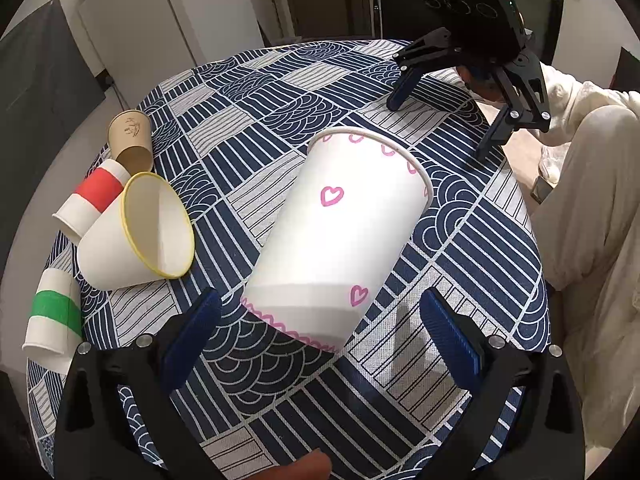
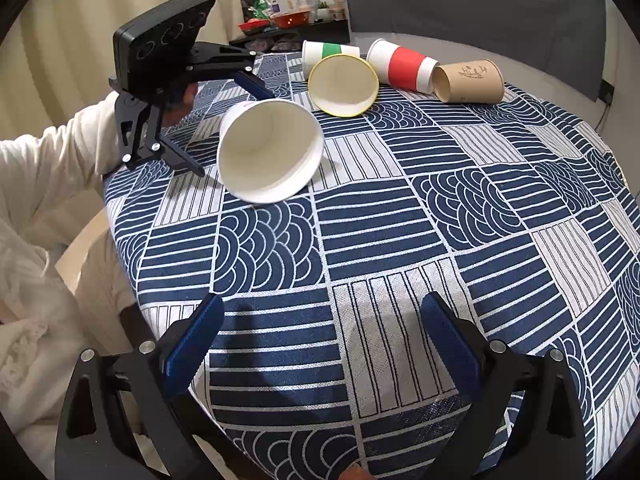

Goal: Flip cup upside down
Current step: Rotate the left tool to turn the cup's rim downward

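Note:
A white paper cup with pink hearts point(image 1: 340, 232) lies on its side on the blue patterned tablecloth point(image 1: 280, 104), base toward my left gripper, mouth pointing away. My left gripper point(image 1: 320, 332) is open, its blue pads on either side of the cup's base, apart from it. In the right wrist view the same cup point(image 2: 268, 152) shows its open mouth, with the left gripper point(image 2: 224, 120) behind it. My right gripper point(image 2: 320, 344) is open and empty over the tablecloth point(image 2: 400, 220), far from the cup; it also shows in the left wrist view point(image 1: 440, 128).
Several other paper cups lie on their sides at the table's edge: a yellow-rimmed one point(image 1: 136, 232), a red-banded one point(image 1: 92, 196), a brown one point(image 1: 132, 140) and a green-banded one point(image 1: 52, 316). The person's cream sleeve point(image 2: 48, 168) is beside the table.

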Demonstrator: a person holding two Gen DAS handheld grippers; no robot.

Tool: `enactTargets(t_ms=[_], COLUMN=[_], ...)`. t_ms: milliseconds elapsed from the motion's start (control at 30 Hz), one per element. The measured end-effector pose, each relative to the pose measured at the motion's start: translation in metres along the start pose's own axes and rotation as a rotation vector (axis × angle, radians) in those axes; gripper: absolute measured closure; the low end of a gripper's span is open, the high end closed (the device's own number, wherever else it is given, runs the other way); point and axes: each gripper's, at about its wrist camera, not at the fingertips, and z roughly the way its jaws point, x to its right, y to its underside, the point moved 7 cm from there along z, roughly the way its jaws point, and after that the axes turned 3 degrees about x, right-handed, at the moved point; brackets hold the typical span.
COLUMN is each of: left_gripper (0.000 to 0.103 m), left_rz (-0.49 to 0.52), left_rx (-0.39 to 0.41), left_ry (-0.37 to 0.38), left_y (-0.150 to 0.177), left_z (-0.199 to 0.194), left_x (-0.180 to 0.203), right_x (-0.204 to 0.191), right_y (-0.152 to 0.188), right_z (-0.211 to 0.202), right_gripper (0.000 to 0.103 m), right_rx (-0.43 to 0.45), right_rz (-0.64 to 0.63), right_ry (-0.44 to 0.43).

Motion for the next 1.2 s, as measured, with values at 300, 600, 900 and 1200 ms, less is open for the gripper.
enactTargets(t_ms=[300,600,900,1200], left_gripper=[0.039,0.042,0.043,0.043], left_rz=[-0.064,-0.150,-0.250,-0.272], left_rx=[0.019,0.077,0.066,0.041], left_ry=[0.019,-0.074,-0.213,-0.273], left_y=[-0.008,-0.012,-0.001,0.002], left_z=[0.000,-0.025,-0.047,-0.060], left_x=[-0.007,-0.019,-0.052,-0.064], right_x=[0.006,-0.004,-0.017,-0.013], right_y=[-0.001,0.005,-0.007,-0.011], right_z=[-0.001,-0.012,-0.009,0.003], right_gripper=[0.008,0.008,0.008,0.008], right_rx=[0.020,0.053,0.063,0.064], right_rz=[0.029,0.035,0.019,0.033], right_ry=[-0.034,-0.034,-0.015,-0.001])
